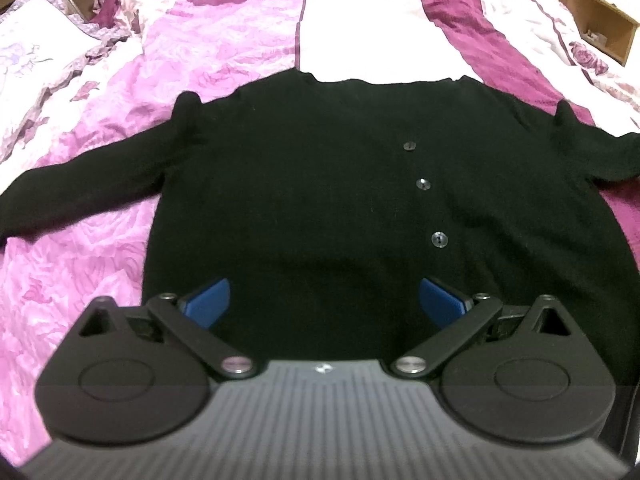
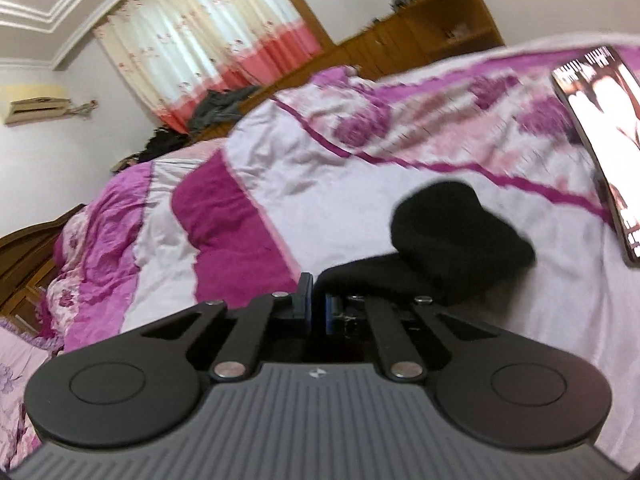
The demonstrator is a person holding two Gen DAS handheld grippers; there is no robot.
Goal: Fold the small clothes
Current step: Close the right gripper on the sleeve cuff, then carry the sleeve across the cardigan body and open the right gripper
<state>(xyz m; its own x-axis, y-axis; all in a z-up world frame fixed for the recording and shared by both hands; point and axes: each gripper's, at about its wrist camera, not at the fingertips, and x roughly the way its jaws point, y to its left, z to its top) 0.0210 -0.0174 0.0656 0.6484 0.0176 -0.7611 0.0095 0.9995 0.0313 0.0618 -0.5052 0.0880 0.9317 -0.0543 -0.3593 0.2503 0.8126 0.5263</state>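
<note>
Two grippers: both are seen over the quilt (image 1: 100, 128).
Cardigan (image 1: 320, 184): it is spread flat on the quilt, buttons (image 1: 423, 184) up, sleeves out to both sides.
Left gripper (image 1: 324, 300): it is held above the hem, jaws wide apart, nothing pinched.
Right gripper (image 2: 318, 300): its jaws are clamped on the sleeve (image 2: 460, 220), which is raised off the quilt.
Phone (image 2: 600, 140): it is lying beside the sleeve.
</note>
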